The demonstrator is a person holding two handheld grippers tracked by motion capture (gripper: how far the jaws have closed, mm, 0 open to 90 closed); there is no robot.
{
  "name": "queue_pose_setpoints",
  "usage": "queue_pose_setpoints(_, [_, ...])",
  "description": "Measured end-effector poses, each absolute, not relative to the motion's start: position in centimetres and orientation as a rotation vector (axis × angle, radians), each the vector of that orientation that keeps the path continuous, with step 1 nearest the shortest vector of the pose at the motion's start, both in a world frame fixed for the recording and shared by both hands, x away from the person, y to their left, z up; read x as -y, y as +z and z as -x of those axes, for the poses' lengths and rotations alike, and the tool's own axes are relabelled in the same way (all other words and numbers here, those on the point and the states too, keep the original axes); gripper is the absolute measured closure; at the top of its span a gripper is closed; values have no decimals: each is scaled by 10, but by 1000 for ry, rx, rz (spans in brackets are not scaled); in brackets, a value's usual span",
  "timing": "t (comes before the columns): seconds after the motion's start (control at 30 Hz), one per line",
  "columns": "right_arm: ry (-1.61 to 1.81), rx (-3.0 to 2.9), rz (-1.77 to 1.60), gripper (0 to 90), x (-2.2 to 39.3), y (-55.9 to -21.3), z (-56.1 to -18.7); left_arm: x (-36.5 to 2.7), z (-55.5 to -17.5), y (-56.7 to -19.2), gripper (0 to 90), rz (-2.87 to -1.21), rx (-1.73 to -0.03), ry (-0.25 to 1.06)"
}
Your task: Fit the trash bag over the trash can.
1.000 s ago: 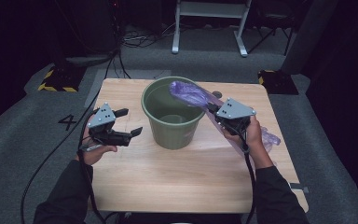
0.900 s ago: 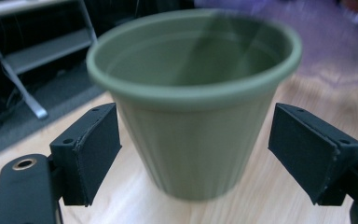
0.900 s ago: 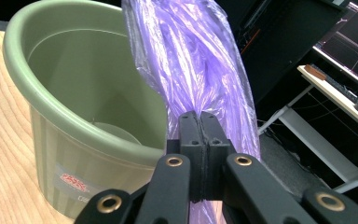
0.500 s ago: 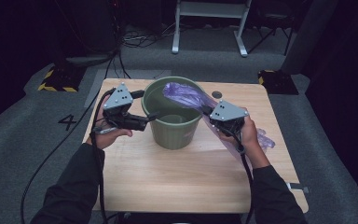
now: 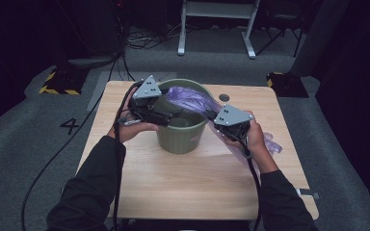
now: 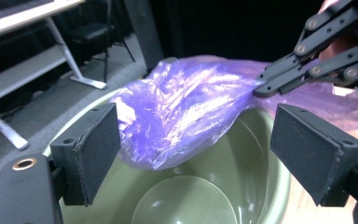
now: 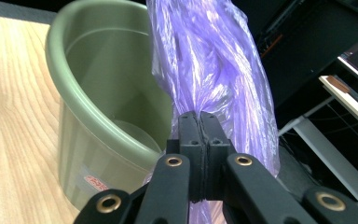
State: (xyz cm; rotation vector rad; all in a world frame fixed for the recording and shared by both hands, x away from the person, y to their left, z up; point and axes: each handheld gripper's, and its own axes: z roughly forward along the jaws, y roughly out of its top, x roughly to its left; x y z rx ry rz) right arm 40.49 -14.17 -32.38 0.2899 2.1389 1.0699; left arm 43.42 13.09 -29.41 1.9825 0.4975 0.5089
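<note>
A green plastic bucket (image 5: pixel 180 137) stands on the wooden table (image 5: pixel 197 187). A crumpled purple plastic bag (image 5: pixel 190 98) stretches over the bucket's mouth. My right gripper (image 5: pixel 211 114) is at the bucket's right rim, shut on a bunched part of the bag (image 7: pixel 209 60), with the rest trailing back under the right hand. My left gripper (image 5: pixel 173 115) hovers over the bucket's left rim with its pads (image 6: pixel 95 151) wide apart. The bag's free end (image 6: pixel 186 107) hangs ahead between them, touching neither pad. The bucket's inside (image 6: pixel 182 205) looks bare.
The bucket sits near the table's far middle, with bare wood in front of it. A small dark hole (image 5: pixel 224 97) marks the tabletop behind the bucket. Grey floor, cables and a white metal frame (image 5: pixel 217 24) lie beyond the table.
My left gripper has risen from the table left of the bucket and moved right, over the bucket's rim toward the bag. The right gripper has stayed shut on the bag, barely shifting.
</note>
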Motion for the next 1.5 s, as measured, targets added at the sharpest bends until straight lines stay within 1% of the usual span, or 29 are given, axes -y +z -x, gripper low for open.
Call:
queue_pose_setpoints(0.1, [1085,-2145,-286,899,143,-324,-405,-129,-441,-298,163,-1988,-526,491])
queue_pose_setpoints(0.13, [1088,-2146,-279,897,143,-324,-405,-128,-443,-299,217,-1996,-528,486])
queue_pose_setpoints(0.17, [1084,-2148,-281,895,143,-325,-405,-128,-444,-300,323,-2005,-533,501])
queue_pose_setpoints(0.2, [1084,-2147,-283,878,143,-326,-405,-127,-445,-301,479,-2018,-538,512])
queue_pose_setpoints(0.23, [1084,-2147,-283,878,143,-326,-405,-127,-446,-302,479,-2038,-519,510])
queue_pose_setpoints(0.27, [1088,-2147,-286,872,144,-326,-405,-127,-446,-303,583,-2053,-509,521])
queue_pose_setpoints(0.4, [1094,-2145,-291,838,145,-327,-405,-126,-447,-308,847,-2093,-496,568])
queue_pose_setpoints(0.43, [1094,-2139,-299,813,146,-328,-405,-126,-447,-308,888,-2099,-491,569])
queue_pose_setpoints(0.5, [1108,-2136,-307,776,148,-329,-406,-127,-447,-309,900,-2110,-485,562])
queue_pose_setpoints(0.53, [1117,-2133,-321,723,149,-330,-406,-126,-447,-309,900,-2118,-484,568])
queue_pose_setpoints(0.57, [1121,-2127,-339,628,150,-331,-406,-126,-447,-310,900,-2132,-483,580])
queue_pose_setpoints(0.6, [1129,-2128,-364,555,151,-331,-407,-125,-447,-310,900,-2145,-481,585])
queue_pose_setpoints(0.7, [1151,-2134,-423,389,157,-334,-408,-124,-448,-312,900,-2169,-475,592])
queue_pose_setpoints(0.73, [1156,-2138,-435,365,160,-336,-407,-124,-448,-312,900,-2173,-472,594])
queue_pose_setpoints(0.77, [1140,-2133,-455,302,163,-340,-405,-124,-449,-313,900,-2182,-471,601])
queue_pose_setpoints(0.8, [1140,-2133,-455,302,163,-340,-405,-124,-449,-313,900,-2183,-475,597])
queue_pose_setpoints(0.83, [1146,-2130,-467,277,166,-342,-404,-124,-449,-314,900,-2184,-476,595])
queue_pose_setpoints(0.93, [1161,-2128,-495,290,171,-348,-405,-124,-450,-314,900,-2181,-470,593])
queue_pose_setpoints(0.97, [1167,-2135,-502,386,172,-349,-406,-123,-450,-314,900,-2174,-474,595])
queue_pose_setpoints(1.0, [1175,-2152,-494,572,173,-350,-407,-124,-449,-313,900,-2153,-468,588])
queue_pose_setpoints(1.03, [1157,-2159,-472,644,173,-351,-408,-125,-448,-312,900,-2122,-465,579])
queue_pose_setpoints(1.07, [1131,-2157,-467,737,173,-351,-408,-126,-447,-310,882,-2092,-471,576])
queue_pose_setpoints(1.1, [1128,-2153,-441,845,173,-349,-407,-127,-446,-307,642,-2055,-482,559])
queue_pose_setpoints(1.13, [1128,-2153,-441,845,173,-349,-407,-127,-446,-307,510,-2055,-482,559])
queue_pose_setpoints(1.17, [1121,-2149,-434,876,173,-347,-406,-127,-445,-306,510,-2044,-498,570])
queue_pose_setpoints(1.27, [1070,-2149,-382,895,170,-341,-403,-127,-443,-303,248,-2005,-495,549])
queue_pose_setpoints(1.3, [1057,-2151,-370,896,168,-340,-403,-127,-442,-302,189,-1992,-489,540])
queue_pose_setpoints(1.33, [1024,-2164,-337,896,162,-336,-403,-127,-441,-302,154,-1984,-475,525])
queue_pose_setpoints(1.5, [976,-2166,-298,897,150,-327,-404,-120,-437,-301,153,-2016,-398,494])
